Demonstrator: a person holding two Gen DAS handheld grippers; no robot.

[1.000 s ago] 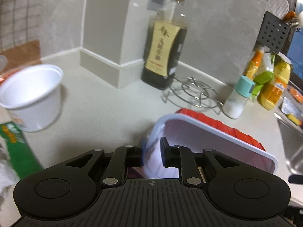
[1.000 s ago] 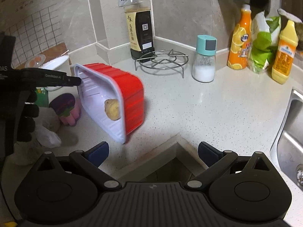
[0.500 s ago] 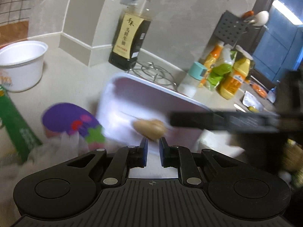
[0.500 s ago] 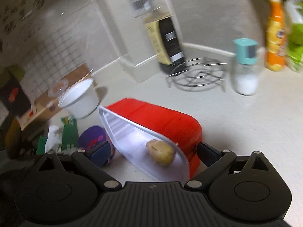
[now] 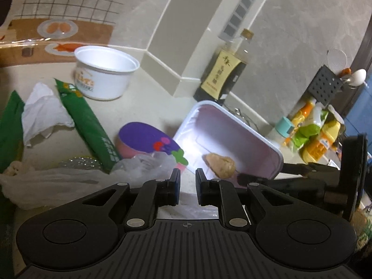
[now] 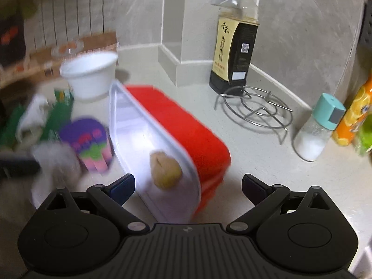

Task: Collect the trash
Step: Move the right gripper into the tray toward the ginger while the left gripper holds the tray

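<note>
Left wrist: one red tray (image 5: 234,137), one potato (image 5: 220,165); left fingers (image 5: 175,181) narrow, right fingers (image 6: 121,187) wide.

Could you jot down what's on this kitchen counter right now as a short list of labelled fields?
Place: pale kitchen counter
Main container: red tray with white inside, tipped on its side
Inside it: one small brownish lump
Litter nearby: white cup, green wrapper, crumpled tissue, clear plastic bag, purple toy-like item
Left gripper: fingers nearly together, nothing pinched
Right gripper: fingers wide apart around the tray's near end
Background: dark sauce bottle, wire trivet, shaker
</note>
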